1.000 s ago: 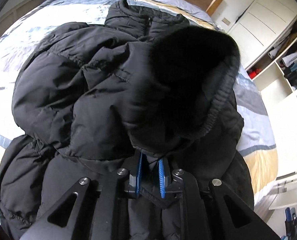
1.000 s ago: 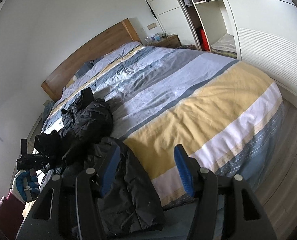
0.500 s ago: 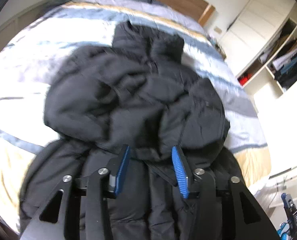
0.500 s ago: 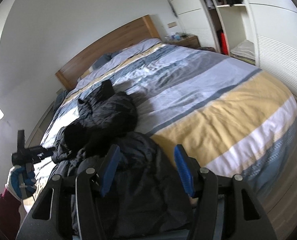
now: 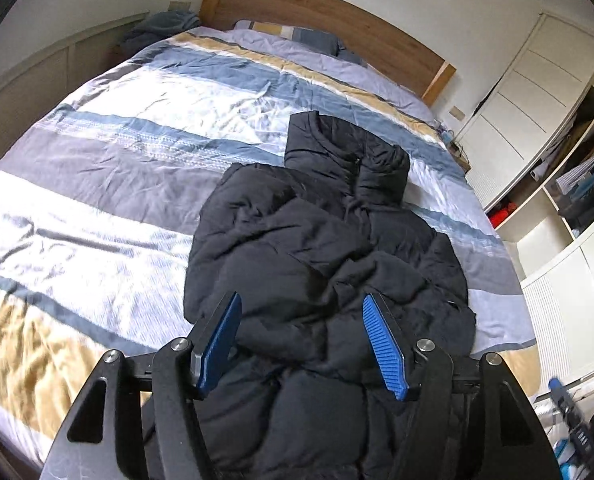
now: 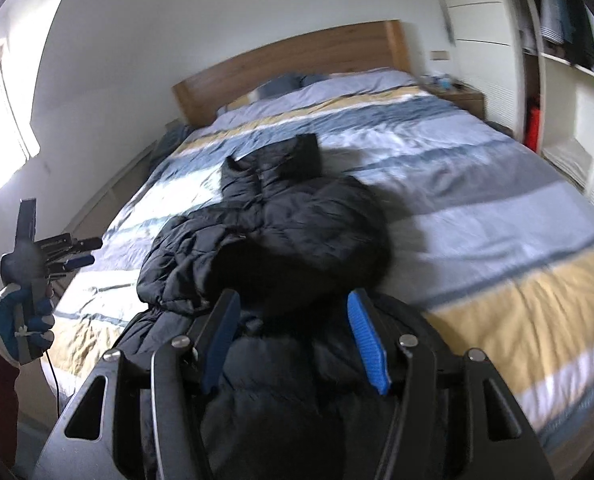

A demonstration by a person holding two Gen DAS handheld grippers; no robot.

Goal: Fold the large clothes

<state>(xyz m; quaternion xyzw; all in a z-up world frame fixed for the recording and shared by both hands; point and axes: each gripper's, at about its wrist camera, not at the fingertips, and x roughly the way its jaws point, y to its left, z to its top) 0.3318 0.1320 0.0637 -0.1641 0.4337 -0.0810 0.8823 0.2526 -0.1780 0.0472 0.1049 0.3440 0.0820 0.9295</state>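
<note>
The bed [image 5: 145,168] fills most of both views. It carries a striped cover in blue, grey, white and yellow bands, and a wooden headboard [image 5: 329,16] stands at its far end against the wall. A white wardrobe [image 5: 545,128] with open shelf compartments runs along one side of the room; folded items lie on its shelves, too blurred to identify.

The black puffer jacket [image 5: 317,264] lies on the bed, on the near half of the cover, with its collar [image 5: 337,148] pointing toward the headboard. The upper part is bunched and folded over the body in thick creases. The lower part extends to the near edge of the bed and passes under both tools.

The left tool [image 5: 303,344] hovers above the lower part of the jacket. Its blue-padded fingers [image 5: 383,348] are spread wide apart and grasp nothing; jacket fabric is visible between them, but whether they touch it cannot be determined.

The right tool [image 6: 293,340] is positioned over the same near portion of the jacket. Its fingers [image 6: 367,344] are likewise spread wide and released, with no fabric clamped.

In the right wrist view, the left hand [image 6: 21,328], in a blue and white glove, grips the handle of the left tool off the near left corner of the bed.
</note>
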